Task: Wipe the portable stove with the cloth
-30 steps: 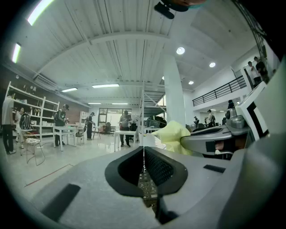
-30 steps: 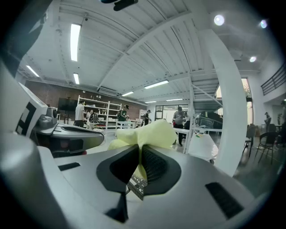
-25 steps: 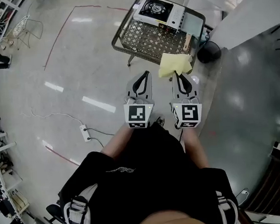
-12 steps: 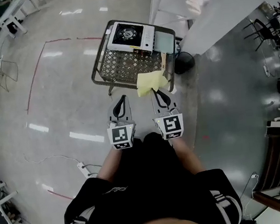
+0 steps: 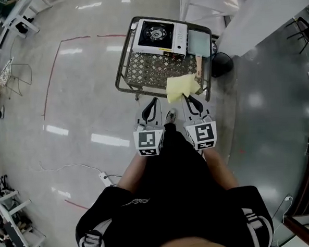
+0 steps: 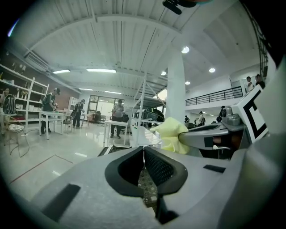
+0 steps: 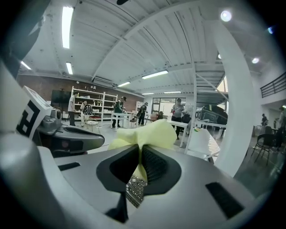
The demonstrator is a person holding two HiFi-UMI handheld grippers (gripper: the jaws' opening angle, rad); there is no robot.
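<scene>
The portable stove (image 5: 161, 36), white with a black burner, sits at the far end of a low metal mesh table (image 5: 152, 69). My right gripper (image 5: 186, 96) is shut on a yellow cloth (image 5: 181, 87), which hangs over the table's near right edge. The right gripper view shows the cloth (image 7: 144, 137) pinched between the jaws. My left gripper (image 5: 154, 100) is shut with nothing in it and points at the table's near edge, left of the cloth. In the left gripper view the cloth (image 6: 172, 134) shows to the right of my shut left gripper (image 6: 143, 154).
A grey flat panel (image 5: 197, 41) lies right of the stove. A black round object (image 5: 222, 64) stands on the floor right of the table. A white pillar base (image 5: 257, 12) rises at the upper right. A power strip and cable (image 5: 104, 176) lie on the floor behind me.
The person has stepped nearer to the table, so it and the stove now sit closer under both grippers. The right gripper still holds the cloth; the left stays shut.
</scene>
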